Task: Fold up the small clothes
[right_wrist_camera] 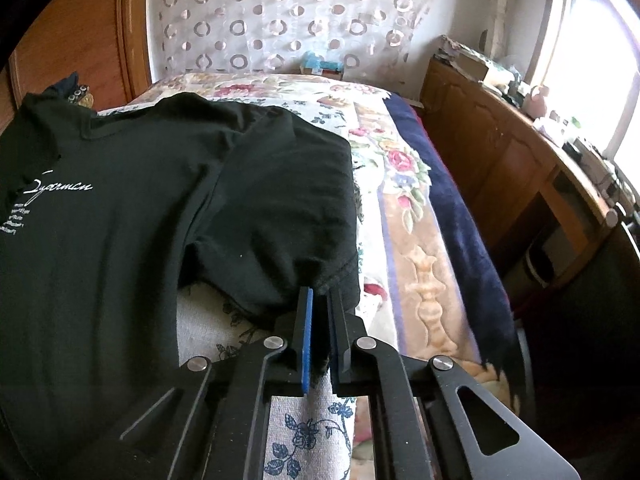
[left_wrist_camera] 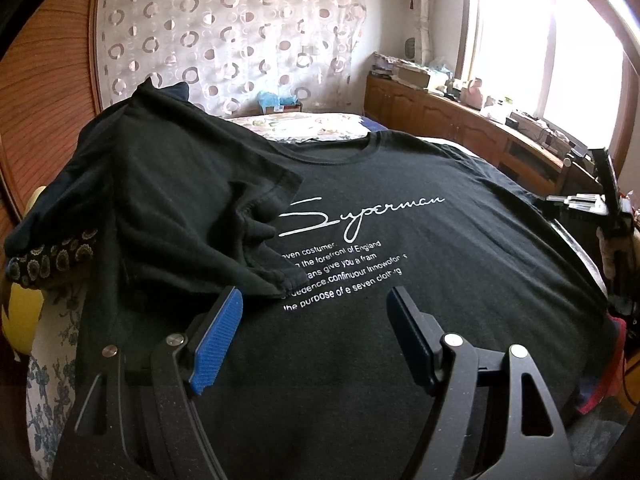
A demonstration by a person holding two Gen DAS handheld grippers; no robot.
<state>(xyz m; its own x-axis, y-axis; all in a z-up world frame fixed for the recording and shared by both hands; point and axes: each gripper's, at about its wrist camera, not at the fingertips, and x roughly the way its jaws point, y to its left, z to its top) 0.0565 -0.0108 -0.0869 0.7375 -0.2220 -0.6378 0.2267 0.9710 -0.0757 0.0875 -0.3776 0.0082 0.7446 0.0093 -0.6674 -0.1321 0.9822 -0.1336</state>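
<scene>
A black T-shirt (left_wrist_camera: 400, 240) with white "Superman" print lies face up on the bed. Its left sleeve (left_wrist_camera: 192, 208) is folded over onto the chest, covering the start of the print. My left gripper (left_wrist_camera: 316, 300) is open and empty, just above the shirt's lower front, next to the folded sleeve's hem. In the right wrist view the shirt (right_wrist_camera: 100, 220) fills the left side and its right sleeve (right_wrist_camera: 280, 208) lies spread on the bed. My right gripper (right_wrist_camera: 320, 300) is shut on the hem of that sleeve.
A floral bedspread (right_wrist_camera: 400, 184) with a dark blue blanket edge (right_wrist_camera: 460, 216) runs along the right. A blue-flowered white cloth (right_wrist_camera: 304, 432) lies under the shirt. A wooden cabinet (right_wrist_camera: 500, 152) with clutter stands by the window. A wooden wardrobe (left_wrist_camera: 44, 100) is at left.
</scene>
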